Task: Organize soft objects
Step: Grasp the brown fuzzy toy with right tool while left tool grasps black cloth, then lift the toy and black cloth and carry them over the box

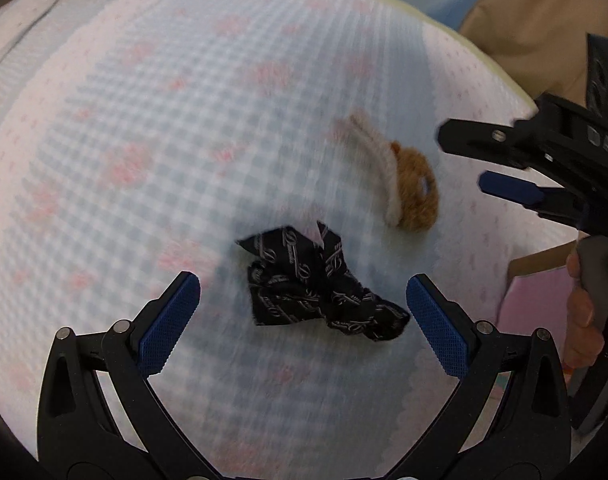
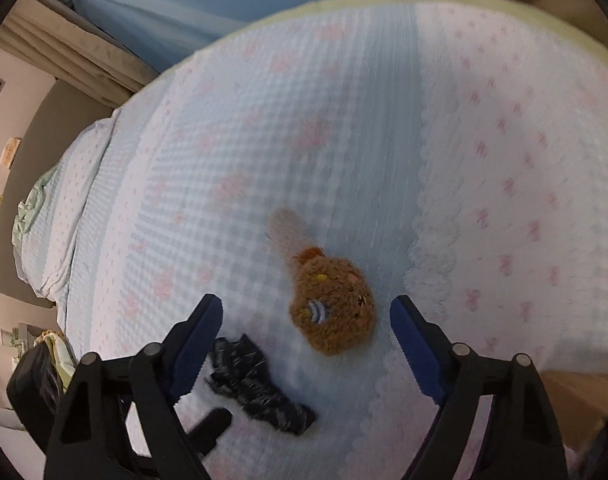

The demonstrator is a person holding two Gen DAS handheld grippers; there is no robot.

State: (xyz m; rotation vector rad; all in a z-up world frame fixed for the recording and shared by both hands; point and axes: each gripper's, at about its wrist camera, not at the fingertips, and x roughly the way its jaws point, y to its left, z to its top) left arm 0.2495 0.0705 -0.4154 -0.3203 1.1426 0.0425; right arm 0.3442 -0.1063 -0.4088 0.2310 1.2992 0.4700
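A: Between your left gripper's [image 1: 303, 320] 2 blue pads lies the black printed cloth [image 1: 324, 288], crumpled on the checked bedspread [image 1: 184, 120]. Your jaws stand wide apart there and hold nothing; neither pad touches the cloth, though the tail end of it comes close to the right-hand pad.

B: Which way does it run?

A: Its long axis runs roughly across the gap, from near the left pad's side, further out, toward the right pad, closer in. So closing would squeeze it end to end unless you roll the wrist. That is my reading; the picture is blurred.

B: And the right gripper [image 2: 306, 332]?

A: Your right gripper is partly open and empty. In its own camera the brown plush toy [image 2: 334, 308] sits just ahead of the fingertips and a little toward the right-hand pad, touching neither. Its pale end points away from you, so the long axis lies along your line of reach and the pads would meet its 2 sides.

B: Which hand takes which?

A: I judge each hand is nearer its own thing: left for the cloth, right for the toy. The cloth also shows beside your right gripper's left-hand finger, but outside the gap. In the left camera your right gripper stands just beyond the toy's right side, still apart from it.
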